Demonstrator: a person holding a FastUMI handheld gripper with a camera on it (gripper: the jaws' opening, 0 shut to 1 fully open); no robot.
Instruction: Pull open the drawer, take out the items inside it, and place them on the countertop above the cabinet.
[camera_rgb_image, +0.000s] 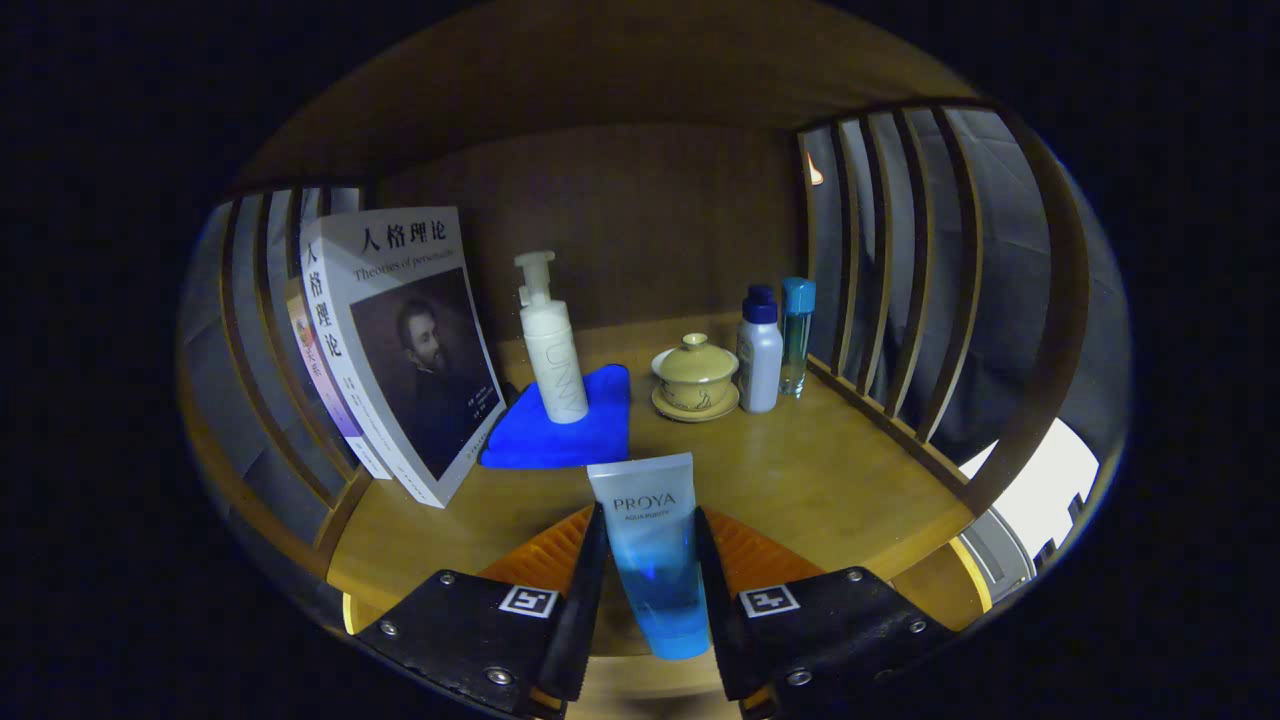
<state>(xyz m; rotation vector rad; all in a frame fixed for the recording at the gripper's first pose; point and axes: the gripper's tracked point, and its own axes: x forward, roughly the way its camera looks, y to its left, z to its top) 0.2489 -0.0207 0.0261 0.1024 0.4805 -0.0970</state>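
While the gripper (650, 575) clenches one blue-and-white plastic tube (652, 545) between both fingers, held level over the wooden countertop (820, 480), beyond it stand one white pump bottle (552, 345) on a blue cloth (570, 425), one lidded yellow ceramic cup (694, 375), two small bottles (760, 350) and leaning books (400, 340).

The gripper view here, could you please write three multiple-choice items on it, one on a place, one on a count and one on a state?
1. Where does the white pump bottle stand?
A. on the blue cloth
B. on the books
C. inside the lidded cup

2. How many small bottles stand just right of the lidded cup?
A. none
B. two
C. five

3. What is the gripper doing?
A. open, holding nothing
B. shut on the blue tube
C. shut on a book

Answers: 1 A, its base sits on the cloth. 2 B, a white bottle and a clear blue bottle. 3 B, both fingers press the tube's sides.
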